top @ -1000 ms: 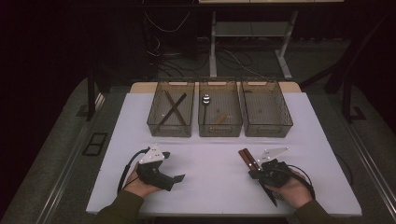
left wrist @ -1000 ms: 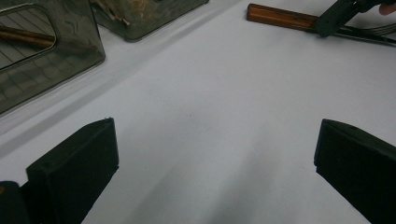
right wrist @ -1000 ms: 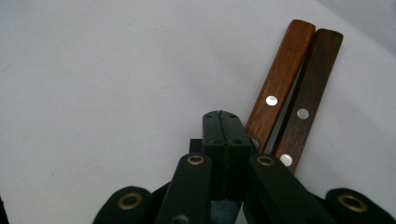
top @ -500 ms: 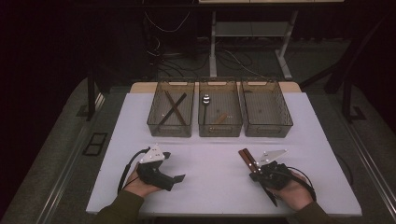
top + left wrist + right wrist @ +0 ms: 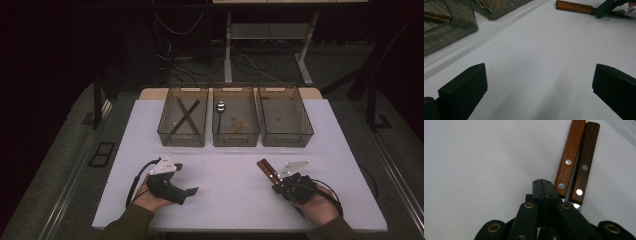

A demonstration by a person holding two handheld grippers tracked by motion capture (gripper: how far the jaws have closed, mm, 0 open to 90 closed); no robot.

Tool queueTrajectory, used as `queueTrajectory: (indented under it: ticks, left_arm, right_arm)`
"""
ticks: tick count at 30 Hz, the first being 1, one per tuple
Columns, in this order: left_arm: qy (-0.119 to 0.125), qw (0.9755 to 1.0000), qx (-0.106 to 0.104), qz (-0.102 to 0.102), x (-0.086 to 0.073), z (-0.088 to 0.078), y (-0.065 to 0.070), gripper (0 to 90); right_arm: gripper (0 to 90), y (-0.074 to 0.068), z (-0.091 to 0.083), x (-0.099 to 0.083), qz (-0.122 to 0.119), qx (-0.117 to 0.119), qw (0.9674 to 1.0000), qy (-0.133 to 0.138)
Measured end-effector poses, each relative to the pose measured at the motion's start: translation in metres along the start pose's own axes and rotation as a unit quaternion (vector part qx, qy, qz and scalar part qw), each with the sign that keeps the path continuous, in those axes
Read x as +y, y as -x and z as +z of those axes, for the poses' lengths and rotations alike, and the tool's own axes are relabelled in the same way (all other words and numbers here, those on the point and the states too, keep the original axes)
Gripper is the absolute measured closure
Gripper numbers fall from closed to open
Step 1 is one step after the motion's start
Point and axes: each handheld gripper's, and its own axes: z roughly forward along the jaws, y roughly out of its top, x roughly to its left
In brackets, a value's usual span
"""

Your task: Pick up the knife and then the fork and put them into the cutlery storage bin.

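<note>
Sorting status: three clear bins stand in a row beyond both grippers. The left bin (image 5: 183,122) holds two dark sticks crossed, the middle bin (image 5: 235,122) holds a spoon (image 5: 220,108) and a small wooden piece, and the right bin (image 5: 285,120) appears empty, though its floor is dim.

Right gripper (image 5: 543,185): jaws pressed together with nothing between the pads. Two wooden-handled utensils (image 5: 574,162) lie side by side on the white table (image 5: 225,185), just beside the jaw tips and extending ahead of them. The left gripper view suggests fork tines at the near end. Whether the jaws touch the handles cannot be told.

Left gripper (image 5: 536,82): jaws wide apart, bare table between them, bins ahead.

Judgement: part of the cutlery is binned; the two utensils remain ungrasped.
</note>
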Motion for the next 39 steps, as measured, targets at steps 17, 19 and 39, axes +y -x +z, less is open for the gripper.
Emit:
queueTrajectory:
  ticks: [17,19,39]
  left_arm:
    - [-0.003,1.0000,-0.002,0.001,0.000,0.000,0.000,0.0]
    - [-0.002,1.0000,-0.002,0.001,0.000,0.000,0.000,0.0]
    - [-0.004,1.0000,-0.004,0.001,0.000,0.001,0.000,0.0]
  right_arm:
    - [90.0,0.027,-0.008,-0.012,0.024,-0.018,0.9995,-0.004]
    - [90.0,0.031,-0.009,-0.013,0.024,-0.022,0.9995,-0.005]
    - [64.9,0.067,-0.023,0.020,0.015,-0.016,0.9977,-0.064]
